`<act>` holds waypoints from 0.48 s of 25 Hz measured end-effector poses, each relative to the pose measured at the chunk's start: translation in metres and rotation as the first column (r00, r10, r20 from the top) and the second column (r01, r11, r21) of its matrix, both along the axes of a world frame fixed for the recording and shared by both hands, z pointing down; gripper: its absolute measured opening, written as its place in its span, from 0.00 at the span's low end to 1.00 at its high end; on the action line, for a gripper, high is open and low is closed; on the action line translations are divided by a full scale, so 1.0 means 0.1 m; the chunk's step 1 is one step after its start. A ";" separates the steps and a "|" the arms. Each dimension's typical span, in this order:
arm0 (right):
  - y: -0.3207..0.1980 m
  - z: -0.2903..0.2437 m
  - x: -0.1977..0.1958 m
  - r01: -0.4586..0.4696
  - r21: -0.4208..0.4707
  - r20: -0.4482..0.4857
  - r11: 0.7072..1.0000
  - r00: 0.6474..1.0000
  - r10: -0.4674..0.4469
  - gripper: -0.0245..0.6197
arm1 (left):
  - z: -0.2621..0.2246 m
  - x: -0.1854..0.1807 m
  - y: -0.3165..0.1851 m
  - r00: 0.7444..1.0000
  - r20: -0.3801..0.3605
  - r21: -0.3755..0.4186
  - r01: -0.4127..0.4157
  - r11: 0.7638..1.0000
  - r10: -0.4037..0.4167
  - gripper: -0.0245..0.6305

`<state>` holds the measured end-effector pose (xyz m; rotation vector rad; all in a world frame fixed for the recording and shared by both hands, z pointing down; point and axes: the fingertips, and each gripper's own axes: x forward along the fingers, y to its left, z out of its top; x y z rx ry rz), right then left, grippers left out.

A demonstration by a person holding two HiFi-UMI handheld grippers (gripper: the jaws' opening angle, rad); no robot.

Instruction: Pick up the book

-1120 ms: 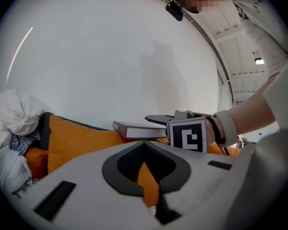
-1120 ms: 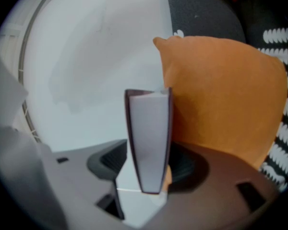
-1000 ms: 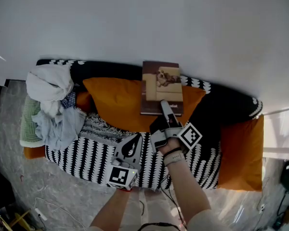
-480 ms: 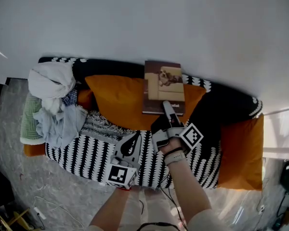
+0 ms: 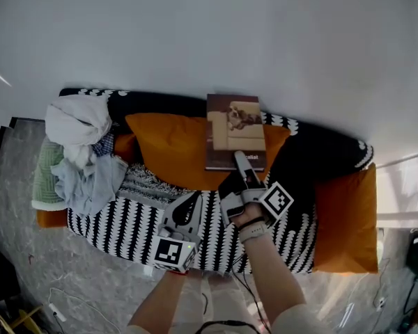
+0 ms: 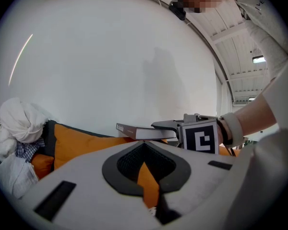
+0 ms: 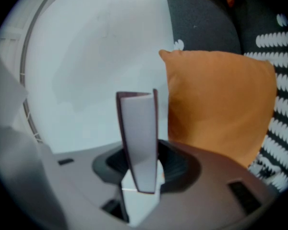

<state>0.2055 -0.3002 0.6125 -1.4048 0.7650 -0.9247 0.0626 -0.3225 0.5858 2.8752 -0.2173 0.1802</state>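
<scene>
Since a second ago, the right gripper (image 5: pixel 241 160) jaws have been closing, and the book (image 5: pixel 233 127) is now clamped by its near edge (spine to the left) while it lies on top of the orange cushion (image 5: pixel 171 148). The left gripper (image 5: pixel 196 197) is held closed and empty over the sofa (image 5: pixel 125 228). The grasp is judged made. A steady, level lift is called for next, since the far end may sag.

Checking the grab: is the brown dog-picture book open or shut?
Shut: the brown dog-picture book has covers together; the right gripper has just closed on its edge.
</scene>
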 end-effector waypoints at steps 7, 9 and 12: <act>0.05 -0.19 -0.08 -0.001 0.007 -0.008 1.000 1.000 0.001 0.30 | -0.21 -0.06 -0.03 1.000 -0.022 0.016 -0.003 1.000 0.004 0.07; 0.07 -0.24 -0.10 0.002 0.005 -0.013 1.000 1.000 -0.002 0.30 | -0.25 -0.07 -0.04 1.000 -0.027 0.018 0.000 1.000 0.000 0.07; 0.07 -0.32 -0.12 0.008 0.009 -0.018 1.000 1.000 -0.008 0.30 | -0.32 -0.08 -0.05 0.999 -0.034 0.027 -0.003 1.000 0.004 0.07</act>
